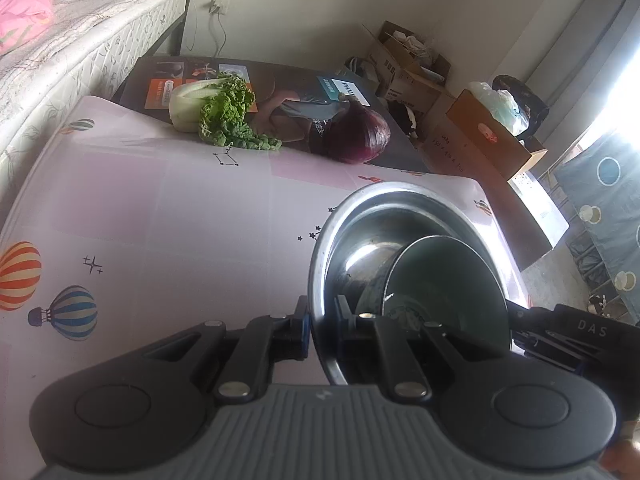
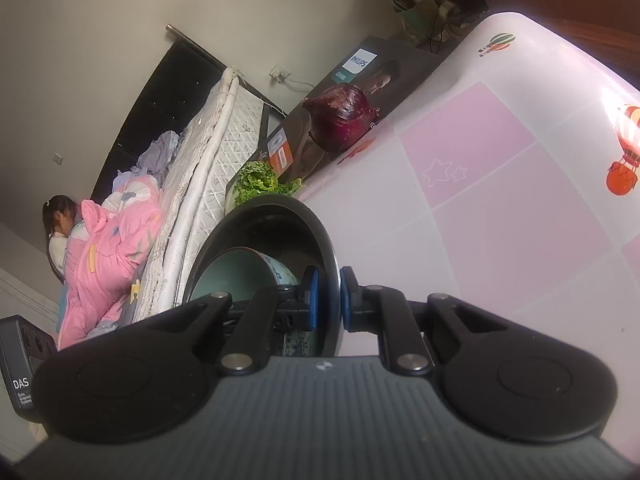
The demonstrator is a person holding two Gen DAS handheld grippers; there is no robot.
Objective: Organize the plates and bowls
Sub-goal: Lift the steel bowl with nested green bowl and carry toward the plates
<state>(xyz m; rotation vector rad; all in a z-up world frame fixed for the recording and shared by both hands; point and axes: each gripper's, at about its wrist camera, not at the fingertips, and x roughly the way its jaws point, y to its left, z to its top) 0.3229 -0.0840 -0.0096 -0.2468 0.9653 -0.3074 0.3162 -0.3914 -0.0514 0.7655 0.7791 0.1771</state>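
While both claws clamp opposite rims, steel bowl (image 1: pixel 360 248) sits between left claw (image 1: pixel 322 320), right claw (image 2: pixel 329 296).

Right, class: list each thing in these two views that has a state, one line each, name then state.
Left hand-held gripper: shut on the steel bowl's rim.
Right hand-held gripper: shut on the same bowl's opposite rim.
Steel bowl: tilted, held by both.
Ceramic bowl: nested inside, tilted.
Red onion: whole, unpeeled.
Leafy cabbage: whole, lying down.

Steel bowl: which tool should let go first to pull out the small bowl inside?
Probably right: both tools pinch the steel bowl rim, but the small bowl leans against the right tool.
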